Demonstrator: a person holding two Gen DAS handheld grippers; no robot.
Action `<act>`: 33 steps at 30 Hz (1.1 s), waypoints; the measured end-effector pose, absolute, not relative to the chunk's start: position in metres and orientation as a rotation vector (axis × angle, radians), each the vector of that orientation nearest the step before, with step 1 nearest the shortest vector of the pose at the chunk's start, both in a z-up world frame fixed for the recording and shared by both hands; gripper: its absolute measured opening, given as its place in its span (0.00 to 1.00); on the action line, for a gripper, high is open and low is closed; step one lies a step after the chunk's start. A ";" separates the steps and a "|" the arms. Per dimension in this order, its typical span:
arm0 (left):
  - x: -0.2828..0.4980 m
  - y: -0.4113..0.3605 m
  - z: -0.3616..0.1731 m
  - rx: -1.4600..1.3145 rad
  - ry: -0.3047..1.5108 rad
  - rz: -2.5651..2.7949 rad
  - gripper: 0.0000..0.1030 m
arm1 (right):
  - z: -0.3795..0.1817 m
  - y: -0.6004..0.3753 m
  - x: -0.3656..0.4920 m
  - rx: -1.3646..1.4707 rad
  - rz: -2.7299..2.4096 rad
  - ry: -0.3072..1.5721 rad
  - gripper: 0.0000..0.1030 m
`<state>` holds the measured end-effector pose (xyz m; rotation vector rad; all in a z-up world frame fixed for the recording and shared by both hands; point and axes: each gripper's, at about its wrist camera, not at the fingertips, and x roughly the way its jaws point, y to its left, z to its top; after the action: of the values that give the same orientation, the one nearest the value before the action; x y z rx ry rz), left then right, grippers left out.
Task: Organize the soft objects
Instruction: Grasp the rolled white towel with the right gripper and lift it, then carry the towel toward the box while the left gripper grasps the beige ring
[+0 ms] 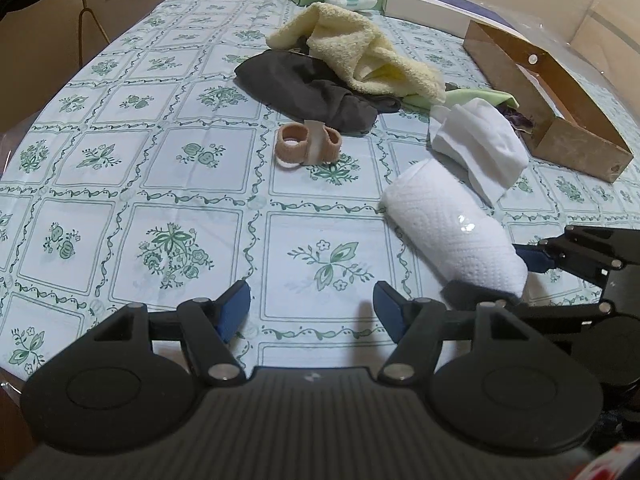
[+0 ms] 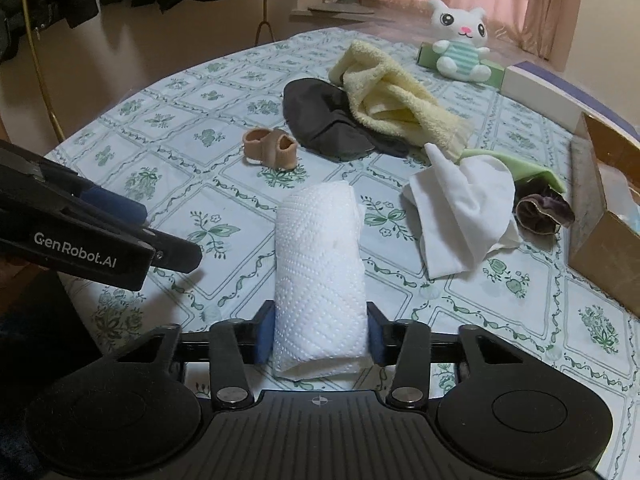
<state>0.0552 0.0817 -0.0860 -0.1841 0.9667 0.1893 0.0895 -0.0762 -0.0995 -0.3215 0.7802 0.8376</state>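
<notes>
Green-and-white floral tablecloth (image 1: 168, 168) over whole work surface; beige wall and pink curtain behind.

Right gripper (image 2: 320, 338): jaws at medium width, blue pads pressed on both sides of rolled white paper towel (image 2: 318, 272). Roll embossed, lying lengthwise ahead of jaws, near end between pads, far end resting on cloth. Same roll (image 1: 452, 232) in left view, ahead and right of left jaws, with right gripper's fingers (image 1: 536, 258) at its near end.

Left gripper (image 1: 312, 312): jaws wide, nothing between pads, only tablecloth below. Seen also in right view (image 2: 132, 232), left of roll and apart from it.

Beyond roll, slightly left: tan elastic bands (image 2: 270, 148), two loops joined, lying alone. Right of roll: crumpled white cloth (image 2: 464, 216), near but apart. Just past it, small dark purple fabric piece (image 2: 544, 212) beside light green cloth (image 2: 532, 168).

Farther on: dark grey garment (image 2: 320, 120) spread flat, yellow towel (image 2: 392, 96) heaped partly over its right side.

Far right of jaws: brown cardboard box (image 2: 600, 216), open-topped, contents unclear.

At far edge: white plush rabbit (image 2: 460, 40) in striped top, seated against green box (image 2: 428, 56); white flat box (image 2: 532, 84) to its right.

Between roll and cardboard box, white cloth and purple piece in direct line.
</notes>
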 end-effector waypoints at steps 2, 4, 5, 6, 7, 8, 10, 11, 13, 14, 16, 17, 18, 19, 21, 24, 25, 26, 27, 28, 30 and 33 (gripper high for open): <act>0.055 0.082 -0.086 -0.181 0.964 0.188 0.64 | -0.099 -0.077 0.091 -0.315 0.834 0.780 0.35; 0.056 0.081 -0.086 -0.174 0.959 0.187 0.64 | -0.098 -0.078 0.091 -0.305 0.833 0.777 0.34; 0.057 0.080 -0.086 -0.169 0.957 0.186 0.64 | -0.098 -0.080 0.091 -0.296 0.832 0.774 0.34; 0.058 0.080 -0.086 -0.163 0.954 0.184 0.64 | -0.097 -0.082 0.091 -0.284 0.827 0.768 0.34; 0.059 0.080 -0.086 -0.158 0.950 0.184 0.64 | -0.095 -0.084 0.091 -0.269 0.823 0.761 0.34; 0.061 0.080 -0.086 -0.153 0.944 0.183 0.64 | -0.093 -0.086 0.092 -0.253 0.819 0.752 0.34; 0.065 0.082 -0.085 -0.147 0.930 0.181 0.64 | -0.087 -0.089 0.093 -0.225 0.805 0.729 0.34; 0.068 0.083 -0.085 -0.149 0.922 0.181 0.64 | -0.084 -0.091 0.095 -0.211 0.797 0.716 0.34; 0.074 0.084 -0.083 -0.154 0.906 0.174 0.64 | -0.078 -0.095 0.098 -0.180 0.779 0.697 0.34; 0.078 0.085 -0.083 -0.149 0.898 0.173 0.64 | -0.075 -0.097 0.100 -0.164 0.767 0.688 0.34; 0.086 0.085 -0.082 -0.128 0.879 0.178 0.64 | -0.069 -0.099 0.105 -0.144 0.752 0.673 0.34; 0.090 0.085 -0.082 -0.119 0.871 0.182 0.64 | -0.066 -0.100 0.108 -0.134 0.743 0.666 0.34; 0.094 0.086 -0.081 -0.112 0.868 0.184 0.64 | -0.063 -0.102 0.111 -0.123 0.735 0.660 0.34; 0.099 0.087 -0.081 -0.109 0.863 0.184 0.64 | -0.061 -0.103 0.113 -0.115 0.728 0.656 0.34; 0.108 0.090 -0.082 -0.107 0.846 0.189 0.64 | -0.057 -0.105 0.119 -0.100 0.715 0.648 0.34; 0.124 0.094 -0.086 -0.085 0.839 0.204 0.64 | -0.052 -0.110 0.127 -0.076 0.693 0.638 0.34; 0.128 0.095 -0.087 -0.085 0.840 0.204 0.64 | -0.051 -0.112 0.130 -0.067 0.685 0.636 0.34; 0.132 0.097 -0.089 -0.085 0.836 0.199 0.64 | -0.050 -0.114 0.132 -0.057 0.677 0.635 0.34; 0.135 0.098 -0.091 -0.081 0.836 0.199 0.64 | -0.049 -0.117 0.135 -0.050 0.670 0.634 0.34; 0.140 0.098 -0.093 -0.074 0.842 0.204 0.64 | -0.048 -0.120 0.137 -0.043 0.659 0.632 0.34; 0.146 0.100 -0.097 -0.070 0.843 0.205 0.64 | -0.048 -0.125 0.141 -0.030 0.641 0.633 0.34; 0.151 0.099 -0.099 -0.057 0.834 0.209 0.62 | -0.048 -0.135 0.148 -0.008 0.615 0.637 0.34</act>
<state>0.1509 0.0993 -0.0994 -0.0569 0.8335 0.2091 0.1476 -0.1354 -0.0483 -0.0077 0.6369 0.6152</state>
